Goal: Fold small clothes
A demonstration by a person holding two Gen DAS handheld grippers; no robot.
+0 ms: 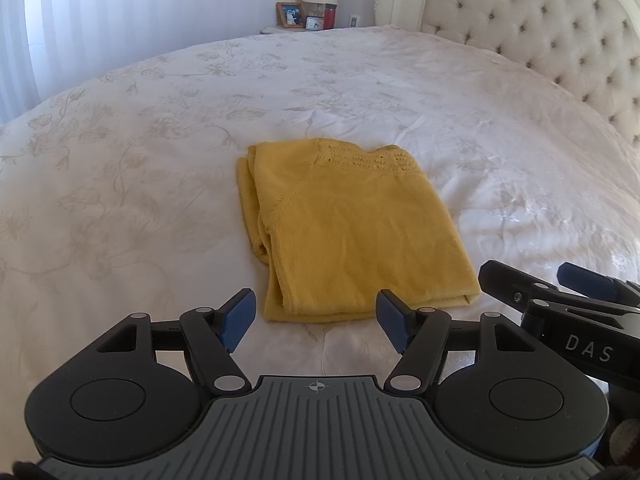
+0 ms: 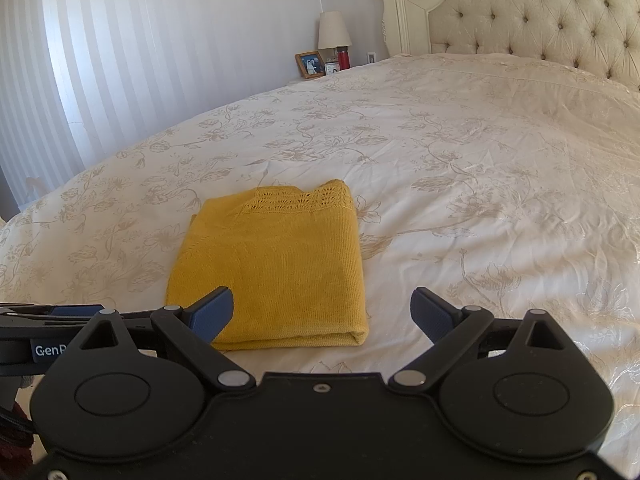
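Since the sweater [image 1: 352,232] lies folded on the bed [image 1: 160,140] at twelve o'clock of our left gripper [image 1: 316,322] and eleven of our right gripper [image 2: 324,314], both spread and empty, we judge any careless nudge could undo its layers.

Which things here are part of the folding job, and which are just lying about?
Part of the job:
- yellow knitted garment, lying folded on the bed
- left gripper, open, empty
- right gripper, open, empty
- white floral bedspread, the work surface

Just lying about:
- cream lamp
- wooden picture frame
- red cylindrical container
- tufted cream headboard
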